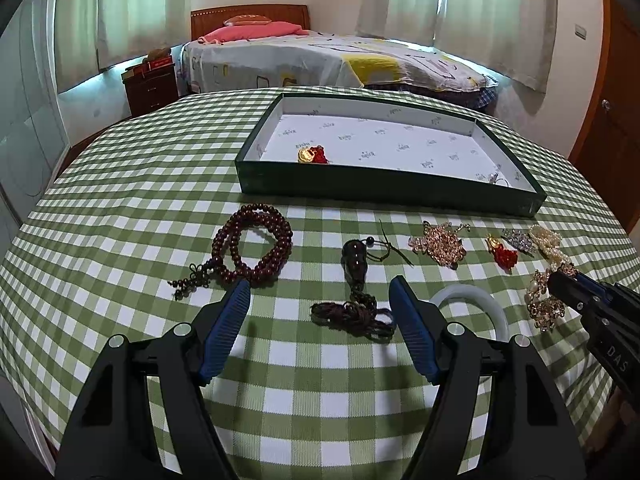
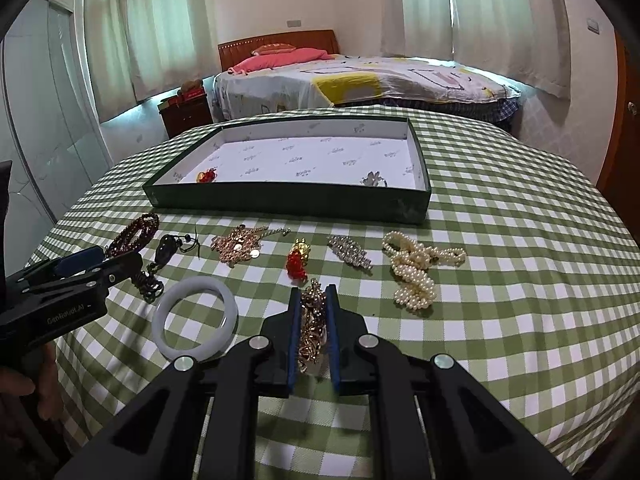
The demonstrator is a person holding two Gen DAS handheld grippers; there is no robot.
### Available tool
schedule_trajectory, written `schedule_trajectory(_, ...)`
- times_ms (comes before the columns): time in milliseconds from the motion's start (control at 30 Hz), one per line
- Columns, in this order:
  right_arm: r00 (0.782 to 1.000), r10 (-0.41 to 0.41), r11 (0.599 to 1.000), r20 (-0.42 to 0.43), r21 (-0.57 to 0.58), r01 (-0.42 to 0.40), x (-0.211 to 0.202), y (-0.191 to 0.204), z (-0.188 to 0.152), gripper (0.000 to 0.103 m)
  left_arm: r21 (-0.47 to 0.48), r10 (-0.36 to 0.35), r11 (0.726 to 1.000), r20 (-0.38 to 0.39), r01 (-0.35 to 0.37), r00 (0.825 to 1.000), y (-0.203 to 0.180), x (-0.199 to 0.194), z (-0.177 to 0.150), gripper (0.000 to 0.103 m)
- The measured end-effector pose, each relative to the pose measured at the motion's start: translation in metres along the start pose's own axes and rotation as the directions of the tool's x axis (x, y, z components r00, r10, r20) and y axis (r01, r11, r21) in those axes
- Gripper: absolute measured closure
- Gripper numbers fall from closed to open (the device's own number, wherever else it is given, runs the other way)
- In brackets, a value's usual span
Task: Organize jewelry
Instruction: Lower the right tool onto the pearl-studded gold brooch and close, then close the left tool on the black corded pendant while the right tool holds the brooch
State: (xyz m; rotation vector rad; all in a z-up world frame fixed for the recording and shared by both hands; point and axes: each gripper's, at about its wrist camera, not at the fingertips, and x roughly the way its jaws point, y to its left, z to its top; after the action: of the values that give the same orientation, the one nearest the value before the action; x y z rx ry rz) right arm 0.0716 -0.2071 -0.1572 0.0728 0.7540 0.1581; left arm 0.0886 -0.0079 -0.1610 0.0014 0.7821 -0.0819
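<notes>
Right wrist view shows the right claw point(image 2: 313, 322) closed on a gold chain piece point(image 2: 311, 326), pads pinching its middle while loose loops hang at both ends, low over the checked surface point(image 2: 500, 280). The left claw point(image 1: 320, 320) hovers wide open and empty above a dark corded pendant point(image 1: 354, 268). To do this well, lift straight up until the loops clear the white bangle point(image 2: 196, 322) just beside it, then carry it over the near wall of the green tray point(image 2: 288, 200) and release low over a bare patch.
</notes>
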Motion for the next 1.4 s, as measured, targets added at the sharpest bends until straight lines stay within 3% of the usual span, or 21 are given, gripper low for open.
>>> schedule_trajectory(367,1.0,-0.007,1.0,0.02,0.01,0.007,0.006,-0.011,0.016,0.092,0.03,0.004,1.0,-0.023,-0.004,1.0,-0.007,0.019,0.013,0.036)
schedule_trajectory(667,1.0,0.001,1.0,0.007,0.018,-0.001,0.015,-0.015,0.021,0.092,0.031,-0.017,0.999,-0.089,0.02,0.996,-0.007,0.042,0.019,0.065)
schedule_trajectory(867,1.0,0.003,1.0,-0.001,0.022,-0.003,0.019,-0.015,0.02,0.092,0.069,-0.033,0.997,-0.077,0.038,0.997,-0.013,0.042,0.018,0.087)
schedule_trajectory(1067,1.0,0.004,1.0,-0.001,0.021,-0.004,0.019,-0.014,0.02,0.092,0.06,-0.052,0.997,-0.061,0.055,0.997,-0.013,0.037,0.018,0.087)
schedule_trajectory(1400,1.0,0.005,1.0,0.03,0.008,-0.005,0.007,-0.008,0.024,0.092,0.064,-0.048,0.997,0.032,0.046,0.998,-0.013,0.006,0.028,0.087)
